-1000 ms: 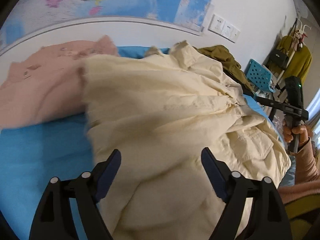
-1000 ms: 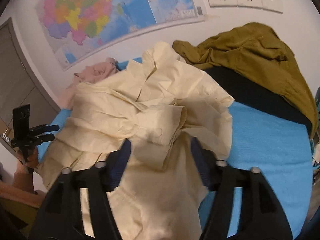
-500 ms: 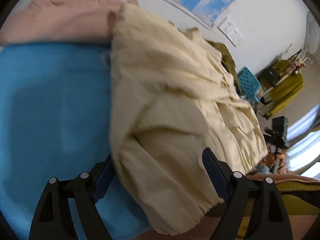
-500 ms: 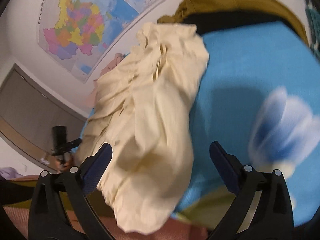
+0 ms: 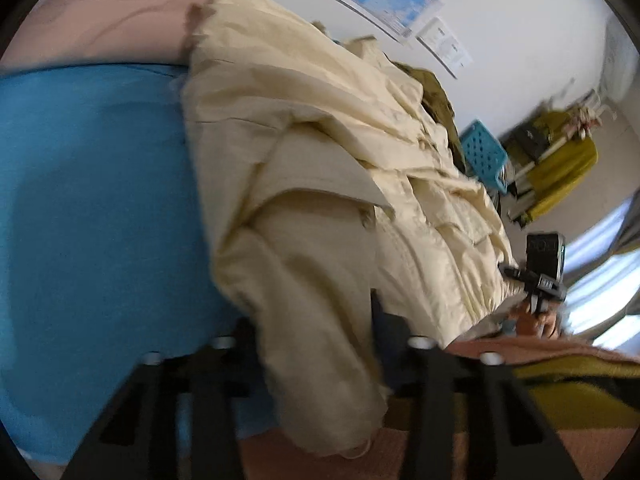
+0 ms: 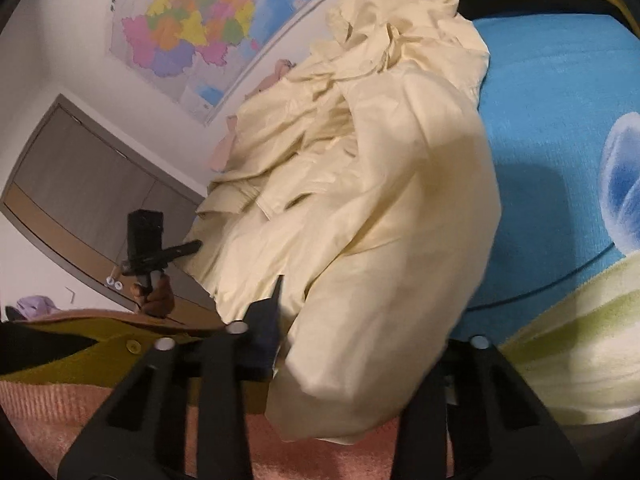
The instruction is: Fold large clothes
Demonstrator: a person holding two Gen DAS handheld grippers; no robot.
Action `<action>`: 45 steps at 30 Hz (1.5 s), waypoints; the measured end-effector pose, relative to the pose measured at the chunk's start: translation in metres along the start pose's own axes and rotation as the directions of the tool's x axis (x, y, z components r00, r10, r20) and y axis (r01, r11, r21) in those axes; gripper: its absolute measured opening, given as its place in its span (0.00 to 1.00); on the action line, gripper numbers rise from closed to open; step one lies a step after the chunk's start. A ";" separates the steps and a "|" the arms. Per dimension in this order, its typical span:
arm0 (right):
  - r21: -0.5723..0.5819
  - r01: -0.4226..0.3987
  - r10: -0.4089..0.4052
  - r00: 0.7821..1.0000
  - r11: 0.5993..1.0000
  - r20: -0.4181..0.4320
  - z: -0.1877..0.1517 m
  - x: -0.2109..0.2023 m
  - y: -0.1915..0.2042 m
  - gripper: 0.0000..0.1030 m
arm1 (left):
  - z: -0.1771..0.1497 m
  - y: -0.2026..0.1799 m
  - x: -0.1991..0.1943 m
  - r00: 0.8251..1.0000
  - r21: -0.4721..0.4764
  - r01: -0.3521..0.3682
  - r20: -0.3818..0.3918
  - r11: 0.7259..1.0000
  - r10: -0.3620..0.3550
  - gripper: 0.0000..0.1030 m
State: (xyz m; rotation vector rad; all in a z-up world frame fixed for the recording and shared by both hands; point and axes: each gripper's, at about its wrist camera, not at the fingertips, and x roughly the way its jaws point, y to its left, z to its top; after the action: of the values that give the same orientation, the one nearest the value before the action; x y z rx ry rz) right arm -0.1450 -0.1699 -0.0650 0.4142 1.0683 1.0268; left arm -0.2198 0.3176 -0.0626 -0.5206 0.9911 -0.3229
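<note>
Left gripper (image 5: pixel 316 344): jaws closing, cream jacket hem between them.
Right gripper (image 6: pixel 352 344): jaws closing on the other hem corner.
Bed (image 5: pixel 92 200): blue cover.
Jacket (image 5: pixel 320 152): crumpled on bed, near edge hanging over.

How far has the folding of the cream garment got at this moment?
Done: nothing folded; the cream garment lies crumpled on the blue bed cover. In hand: the left tongs and right tongs are closing on its near hem. Left: spreading, every fold, plus the pink garment.
</note>
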 end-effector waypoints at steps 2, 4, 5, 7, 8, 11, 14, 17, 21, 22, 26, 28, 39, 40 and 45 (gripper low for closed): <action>-0.005 -0.020 0.020 0.999 1.000 0.033 0.001 -0.006 0.005 0.22 | 0.002 0.003 -0.007 1.000 -0.027 0.018 0.025 0.999 -0.017 0.26; -0.007 -0.054 0.055 0.996 0.998 0.072 0.006 -0.014 0.011 0.19 | 0.005 0.001 -0.011 0.999 -0.027 0.011 0.034 1.000 -0.010 0.24; -0.015 -0.060 0.061 0.994 0.998 0.086 0.008 -0.017 0.013 0.18 | 0.008 -0.002 -0.015 0.999 -0.024 0.011 0.041 1.000 -0.010 0.24; -0.034 -0.058 0.062 0.991 0.998 0.118 0.015 -0.024 0.022 0.17 | 0.014 -0.005 -0.020 0.998 -0.027 0.025 0.051 0.999 -0.024 0.23; -0.040 -0.064 0.069 0.989 0.997 0.133 0.017 -0.028 0.025 0.17 | 0.017 -0.007 -0.024 0.998 -0.028 0.037 0.055 0.999 -0.036 0.23; -0.040 -0.077 0.083 0.982 0.996 0.170 0.030 -0.036 0.030 0.17 | 0.027 -0.008 -0.033 0.996 -0.044 0.050 0.069 0.998 -0.047 0.23; -0.058 -0.082 0.092 0.976 0.995 0.196 0.044 -0.040 0.034 0.16 | 0.036 -0.010 -0.039 0.996 -0.046 0.053 0.078 0.998 -0.049 0.23; -0.066 -0.088 0.100 0.970 0.994 0.220 0.056 -0.045 0.038 0.16 | 0.045 -0.013 -0.043 0.997 -0.042 0.038 0.074 0.998 -0.035 0.23; -0.079 -0.103 0.120 0.961 0.992 0.250 0.076 -0.049 0.041 0.16 | 0.061 -0.021 -0.053 0.996 -0.025 0.017 0.088 1.000 -0.015 0.23; -0.077 -0.101 0.117 0.959 0.992 0.259 0.083 -0.049 0.041 0.16 | 0.066 -0.022 -0.055 0.996 -0.026 0.017 0.093 1.000 -0.014 0.23; -0.069 -0.100 0.115 0.952 0.993 0.284 0.108 -0.048 0.043 0.16 | 0.092 -0.027 -0.061 0.994 -0.022 0.006 0.113 1.000 -0.003 0.23; -0.076 -0.099 0.117 0.950 0.992 0.290 0.122 -0.048 0.043 0.16 | 0.105 -0.028 -0.064 0.993 -0.019 0.000 0.121 1.000 0.003 0.23; -0.042 -0.100 0.108 0.945 0.994 0.307 0.183 -0.039 0.038 0.16 | 0.171 -0.028 -0.061 0.993 -0.039 -0.044 0.105 0.998 0.048 0.23; -0.035 -0.095 0.102 0.945 0.995 0.310 0.189 -0.038 0.037 0.16 | 0.176 -0.029 -0.060 0.993 -0.039 -0.049 0.103 0.998 0.052 0.23; -0.004 -0.096 0.092 0.946 0.995 0.312 0.211 -0.031 0.027 0.16 | 0.207 -0.027 -0.050 0.993 -0.046 -0.067 0.096 0.997 0.071 0.23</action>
State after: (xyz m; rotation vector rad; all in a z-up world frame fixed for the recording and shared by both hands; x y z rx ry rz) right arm 0.0213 -0.1447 0.0683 0.6199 0.7763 1.0007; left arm -0.0689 0.3747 0.0793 -0.5347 0.9207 -0.2131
